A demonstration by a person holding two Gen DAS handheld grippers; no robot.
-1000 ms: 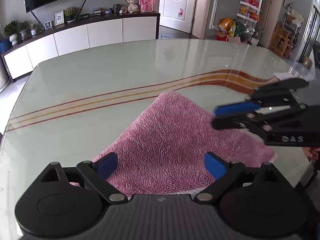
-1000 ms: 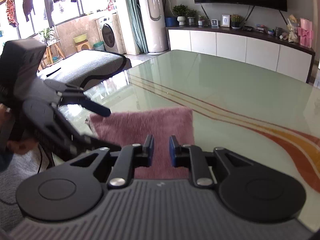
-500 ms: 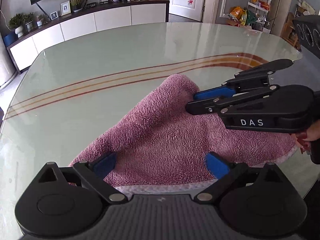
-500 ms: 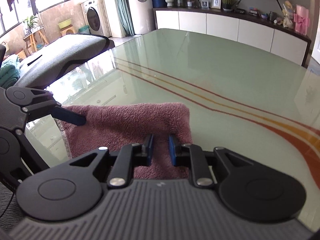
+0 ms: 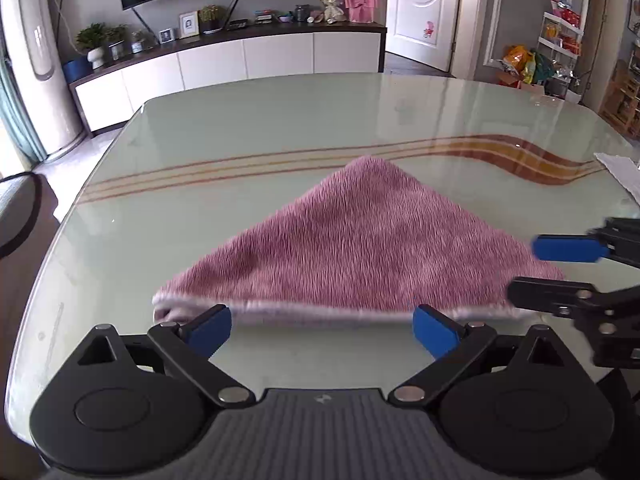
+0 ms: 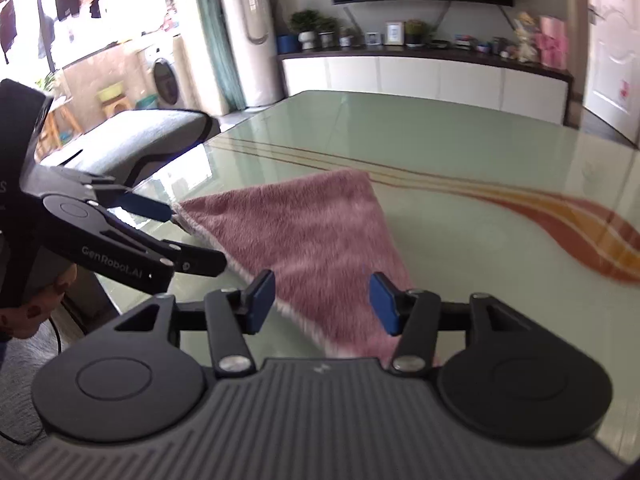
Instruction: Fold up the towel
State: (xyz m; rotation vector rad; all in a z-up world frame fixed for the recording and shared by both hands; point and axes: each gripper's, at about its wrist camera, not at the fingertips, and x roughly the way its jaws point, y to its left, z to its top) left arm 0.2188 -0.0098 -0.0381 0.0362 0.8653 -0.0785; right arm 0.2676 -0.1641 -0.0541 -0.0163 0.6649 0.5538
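Observation:
A pink fluffy towel point(image 5: 360, 248) lies flat on the glass table point(image 5: 280, 132), near its front edge; it also shows in the right wrist view point(image 6: 304, 240). My left gripper point(image 5: 322, 330) is open, its blue pads just short of the towel's near edge, holding nothing. It shows in the right wrist view point(image 6: 192, 236) by the towel's left corner. My right gripper point(image 6: 322, 304) is open above the towel's near corner, holding nothing. It shows in the left wrist view point(image 5: 532, 270) at the towel's right corner.
The table has curved brown and orange stripes point(image 5: 500, 152). A white paper point(image 5: 622, 172) lies at the right edge. A dark chair point(image 6: 152, 140) stands left of the table. A white sideboard point(image 5: 240, 60) with ornaments stands behind it.
My right gripper has opened from nearly shut and drawn back to the towel's right corner. My left gripper has pulled back off the towel to its near edge.

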